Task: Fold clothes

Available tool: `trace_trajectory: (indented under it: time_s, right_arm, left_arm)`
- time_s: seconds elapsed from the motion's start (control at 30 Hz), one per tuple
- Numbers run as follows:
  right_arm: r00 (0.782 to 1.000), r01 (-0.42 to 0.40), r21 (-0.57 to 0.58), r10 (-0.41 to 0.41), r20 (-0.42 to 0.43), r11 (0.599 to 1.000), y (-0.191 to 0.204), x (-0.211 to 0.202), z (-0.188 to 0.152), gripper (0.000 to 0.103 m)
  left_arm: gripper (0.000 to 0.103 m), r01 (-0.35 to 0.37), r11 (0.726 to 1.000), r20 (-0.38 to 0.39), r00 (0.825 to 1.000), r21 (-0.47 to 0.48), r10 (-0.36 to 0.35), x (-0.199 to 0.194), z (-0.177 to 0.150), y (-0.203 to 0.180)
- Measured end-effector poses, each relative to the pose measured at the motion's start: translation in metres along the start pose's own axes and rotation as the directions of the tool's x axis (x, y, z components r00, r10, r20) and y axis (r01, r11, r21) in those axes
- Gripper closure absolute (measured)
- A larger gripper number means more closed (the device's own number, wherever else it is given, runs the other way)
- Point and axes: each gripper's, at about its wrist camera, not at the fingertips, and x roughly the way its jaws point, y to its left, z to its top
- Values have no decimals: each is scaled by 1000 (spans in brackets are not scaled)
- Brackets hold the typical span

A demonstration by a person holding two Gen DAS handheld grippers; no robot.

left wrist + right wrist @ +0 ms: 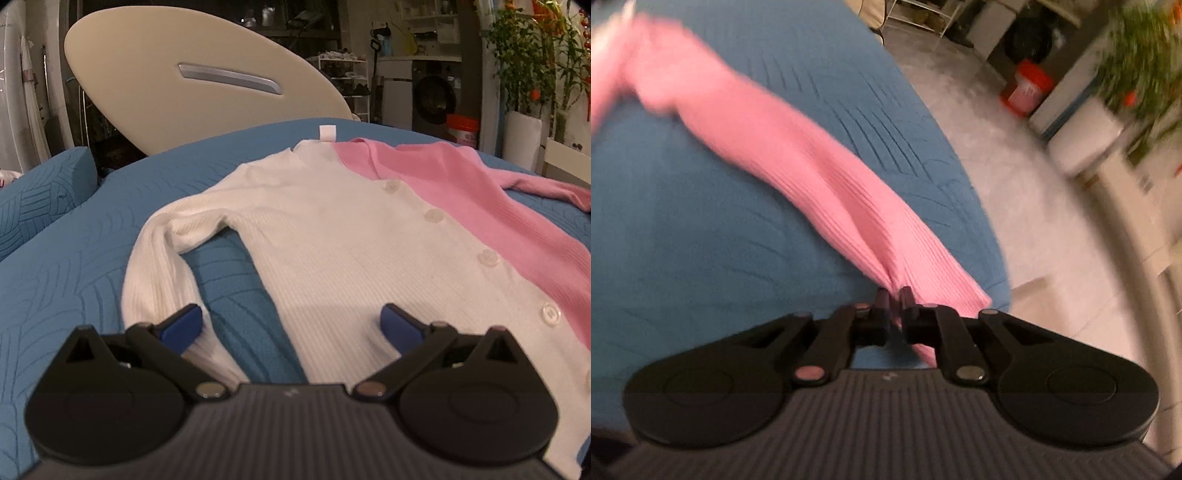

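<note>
Item: cardigan [332, 236], ribbed knit, half white, half pink, buttoned down the middle. It lies flat and face up on the blue bed cover [74, 258], collar toward the cream headboard [177, 85], hem toward me.

White sleeve [159, 266]: bent at the shoulder, running back along the cardigan's body toward the hem, a strip of cover showing between sleeve and body.

Pink sleeve [812, 177]: stretched out from the cardigan's pink side toward the bed's edge, its long axis running straight from the shoulder to my right hand-held gripper [894, 295].

Right hand-held gripper: clenched on the pink sleeve at the cuff end, fabric bunched between the fingers.

Left hand-held gripper [291, 325]: released, fingers wide apart, nothing between them; it hangs over the cardigan's hem, one finger above the white sleeve's cuff, the other above the white body.

Judgement: the right hand has the sleeve and is the one to carry it inward across the cardigan's body; the left is nearer the white sleeve.

Beyond the cardigan: a pillow [40, 192] beside the headboard, a plant [532, 55] and floor past the bed.
</note>
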Motion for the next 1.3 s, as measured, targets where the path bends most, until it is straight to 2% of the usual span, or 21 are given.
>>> trace_trajectory:
  time_s: [0.07,0.13,0.2,0.27,0.37,0.47,0.53,0.57,0.6,0.67,0.7,0.73,0.77,0.83,0.9,0.93,1.03,1.07,1.17,1.27,1.3]
  right_arm:
    - [966,-252,40,250,62,967,15,-56,-4,94]
    - [935,-349,-1,348,69,937,30,-82,-10,94]
    - [939,-341,-55,343,32,938,41,-92,-18,93]
    - [981,-193,-115,190,-34,974,53,-81,-20,91]
    - [985,11,-227,-50,-167,974,65,-52,-19,90]
    - [966,240,-309,-257,-15,920,84,-67,-12,86]
    - [912,411,-292,-384,145,864,99,-87,-5,83]
    - [907,418,-262,-383,175,870,102,-94,-3,82]
    - [917,378,-210,-334,217,902,111,-108,0,82]
    - [956,181,-180,-131,262,967,136,-125,0,82]
    - [968,17,-225,40,247,974,161,-130,-3,82]
    - [956,-168,-308,231,182,937,194,-130,-9,82]
    - [941,-242,-342,305,144,908,208,-131,-16,82]
    - [856,-466,-412,516,12,783,278,-125,-31,82]
    - [789,-572,-430,612,-57,698,316,-117,-39,82]
    - [765,-609,-455,633,-118,650,348,-111,-47,82]
    - [789,-583,-495,595,-154,644,387,-97,-57,79]
    - [802,-565,-503,580,-145,655,395,-92,-60,75]
    - [798,-548,-537,593,-106,641,399,-98,-79,71]
    - [784,-581,-532,600,-161,616,401,-105,-100,89]
    - [775,-600,-515,604,-185,612,400,-106,-102,89]
  left_arm:
    - [0,0,1000,-3,1000,2,0,1,1,0]
    - [0,1,1000,-7,1000,1,-1,2,1,0]
    - [0,3,1000,-10,1000,0,-3,2,2,1]
    - [0,4,1000,-12,1000,-2,-4,2,2,1]
    - [0,16,1000,-29,999,-13,-16,-1,5,4]
    - [0,17,997,29,999,-72,-15,-13,20,16]
    - [0,15,994,126,992,-110,-1,-28,32,31]
    - [0,15,992,171,985,-126,7,-35,38,40]
    - [0,15,990,203,979,-137,14,-41,42,46]
    - [0,-26,985,215,975,-171,63,-46,46,64]
    - [0,-51,976,188,978,-211,92,-43,47,78]
    - [0,-74,964,146,983,-254,114,-39,47,89]
    - [0,-98,951,104,986,-295,134,-35,48,100]
    - [0,-155,914,14,985,-375,172,-29,45,122]
    - [0,-180,869,-54,983,-462,175,-27,37,141]
    - [0,-188,845,-85,982,-500,168,-26,34,148]
    - [0,-191,787,-143,981,-587,131,-22,24,163]
    - [0,-196,784,-157,979,-589,128,-20,23,164]
    - [0,-195,794,-180,978,-575,109,-13,22,160]
    - [0,-153,806,-164,984,-572,71,-6,24,155]
    - [0,-132,809,-151,987,-573,54,-4,25,154]
